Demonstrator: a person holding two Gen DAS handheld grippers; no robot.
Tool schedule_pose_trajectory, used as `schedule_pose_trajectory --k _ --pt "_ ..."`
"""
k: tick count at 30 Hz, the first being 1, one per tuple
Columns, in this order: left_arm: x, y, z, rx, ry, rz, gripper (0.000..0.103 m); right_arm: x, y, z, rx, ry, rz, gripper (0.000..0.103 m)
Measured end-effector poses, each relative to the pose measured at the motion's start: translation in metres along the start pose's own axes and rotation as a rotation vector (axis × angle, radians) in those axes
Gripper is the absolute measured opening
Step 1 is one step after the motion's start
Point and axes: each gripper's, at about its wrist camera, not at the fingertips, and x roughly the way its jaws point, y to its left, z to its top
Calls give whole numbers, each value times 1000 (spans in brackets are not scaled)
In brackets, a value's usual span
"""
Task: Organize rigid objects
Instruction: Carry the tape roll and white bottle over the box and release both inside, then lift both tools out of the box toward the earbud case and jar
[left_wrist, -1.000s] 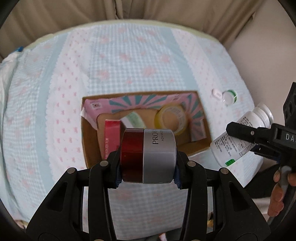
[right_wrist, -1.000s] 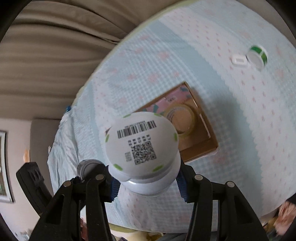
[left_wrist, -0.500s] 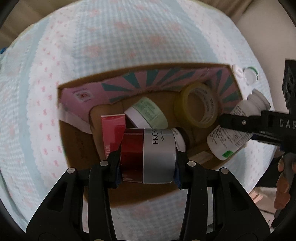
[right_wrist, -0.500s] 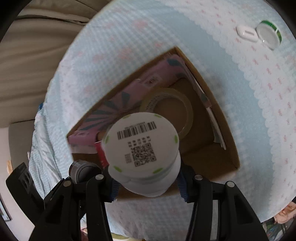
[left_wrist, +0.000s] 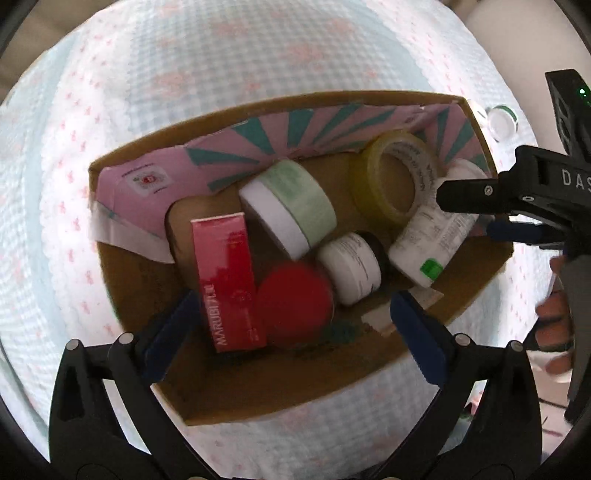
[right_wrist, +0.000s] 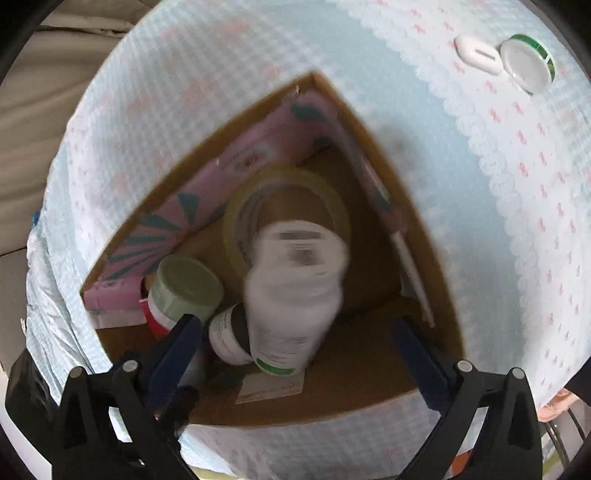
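Note:
An open cardboard box sits on the checked cloth. My left gripper hangs over it with its jaws opening wide. The red jar lies loose in the box below, between the pads but touching neither. My right gripper is also opening over the box's right end. The white labelled bottle is blurred between its pads, free of both, and leans on the tape roll. In the left wrist view the right gripper stands just above that bottle.
The box also holds a red carton, a green-lidded jar, a small white-capped bottle and a pink box. A green-rimmed lid and a white piece lie on the cloth. A hand holds the right gripper.
Both grippers sank toward the box, then opened. The red jar left the left gripper and the white bottle left the right one; both now lie in the box.

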Motion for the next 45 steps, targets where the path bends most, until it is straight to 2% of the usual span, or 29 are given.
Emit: schedule_pose_trajectory --k 4,12,21,29,35,41,45 --pt "-2 7 -6 -26 -8 6 103 -1 -4 -6 -32 -13 -34 103" --pt "-20 9 -14 -59 -36 25 103 -12 -10 -23 -23 -34 8 103" --pt "-71 -7 -36 -67 -114 48 103 -50 1 -44 -68 -113 47 103" --pt "-123 -27 -67 -84 -203 65 103 -98 -2 -78 -161 -145 28 103" --pt "-166 -47 -98 -67 -286 99 103 -141 -4 -121 -250 -229 -2 103" --pt "-215 -78 -125 -27 -368 106 103 -196 -19 -158 -255 -345 11 103" --pt "-240 -100 -132 11 -437 115 103 -237 -32 -174 -267 -451 -17 103"
